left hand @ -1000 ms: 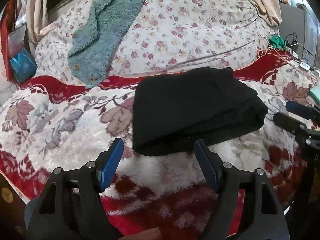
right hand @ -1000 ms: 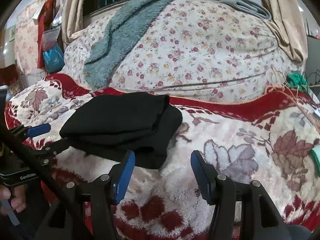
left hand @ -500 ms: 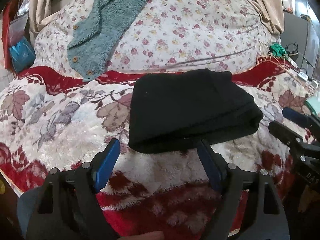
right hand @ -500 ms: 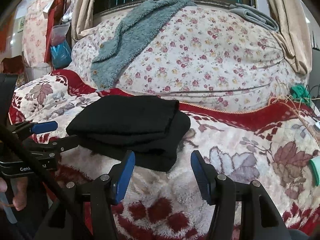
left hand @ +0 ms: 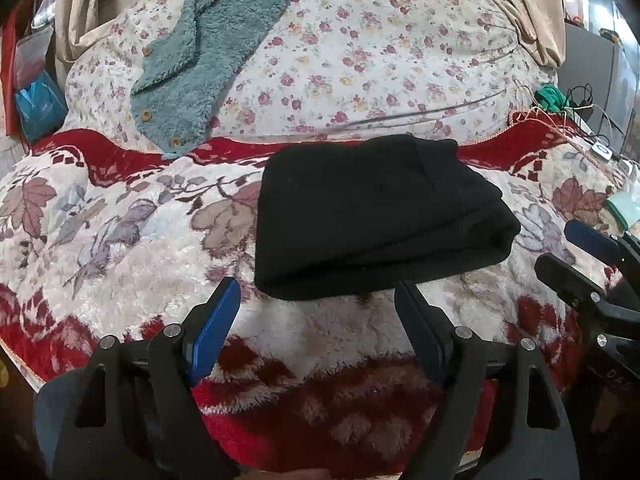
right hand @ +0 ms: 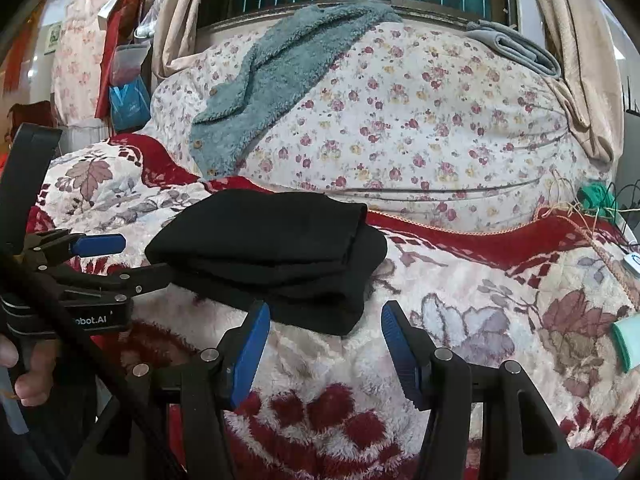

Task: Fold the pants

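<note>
Black pants [left hand: 380, 216] lie folded into a thick, compact stack on the plush red-and-white leaf blanket [left hand: 120, 240]. My left gripper [left hand: 318, 312] is open just short of the stack's near edge, with only blanket between its blue pads. In the right wrist view the pants [right hand: 272, 248] sit left of centre. My right gripper [right hand: 326, 332] is open near their front right corner and holds nothing. From this side the left gripper [right hand: 146, 257] hovers at the stack's left edge. The right gripper's fingers [left hand: 588, 240] show at the far right of the left wrist view.
A teal fleece garment [right hand: 272, 92] drapes over the big floral quilt [right hand: 420, 128] behind the pants. Grey folded cloth [right hand: 516, 48] lies at the back right under beige curtains. Cables and a green bundle [left hand: 554, 98] sit at the right edge. A person's hand [right hand: 20, 376] grips the left tool.
The left gripper's jaws have spread a little wider. Both views have shifted slightly, and the pants have stayed in place.
</note>
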